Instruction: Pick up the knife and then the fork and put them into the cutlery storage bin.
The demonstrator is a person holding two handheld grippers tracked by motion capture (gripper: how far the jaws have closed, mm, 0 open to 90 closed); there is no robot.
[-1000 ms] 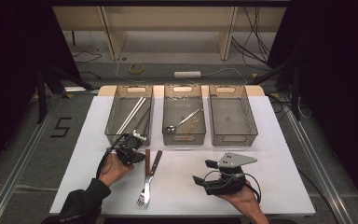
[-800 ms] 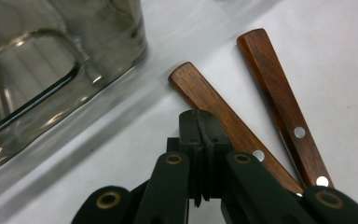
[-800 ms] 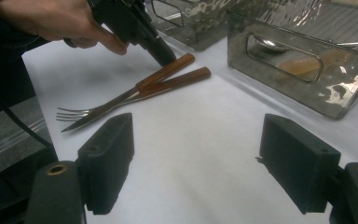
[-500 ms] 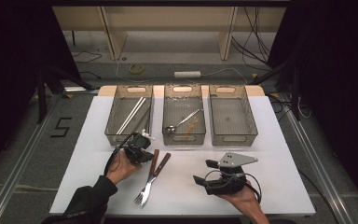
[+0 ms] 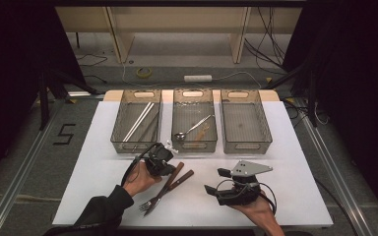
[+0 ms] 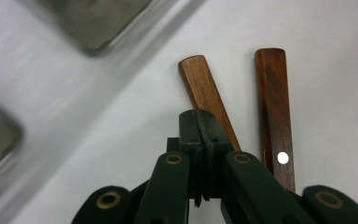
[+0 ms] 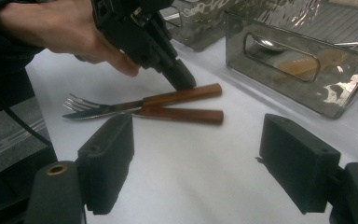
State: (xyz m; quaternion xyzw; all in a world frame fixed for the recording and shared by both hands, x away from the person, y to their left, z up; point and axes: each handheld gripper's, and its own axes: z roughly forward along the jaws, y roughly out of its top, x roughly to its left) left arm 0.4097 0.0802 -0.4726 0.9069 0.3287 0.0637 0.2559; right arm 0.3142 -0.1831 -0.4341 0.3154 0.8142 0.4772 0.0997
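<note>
Two wooden-handled utensils lie side by side and slanted on the white table (image 5: 295, 147). One handle (image 6: 201, 84) runs under my left gripper (image 6: 199, 125); the other handle (image 6: 272, 98) lies just right of it. Fork tines (image 5: 146, 206) point toward the front edge. My left gripper (image 5: 169, 170) is shut, its joined tips down against the nearer handle (image 7: 186, 94) with nothing between them. My right gripper (image 5: 217, 181) rests at the front right, open and empty (image 7: 198, 154), facing the utensils.
Three clear bins stand in a row at the back. The left bin (image 5: 120, 142) holds long white sticks, the middle bin (image 5: 176, 145) a metal spoon (image 5: 189, 130) and a wooden piece, and the right bin (image 5: 266, 142) shows nothing inside. Floor and cables lie beyond the table.
My left gripper has moved right, and the two utensils have swung from nearly upright to slanted, handles toward the right. The right gripper has kept still.
</note>
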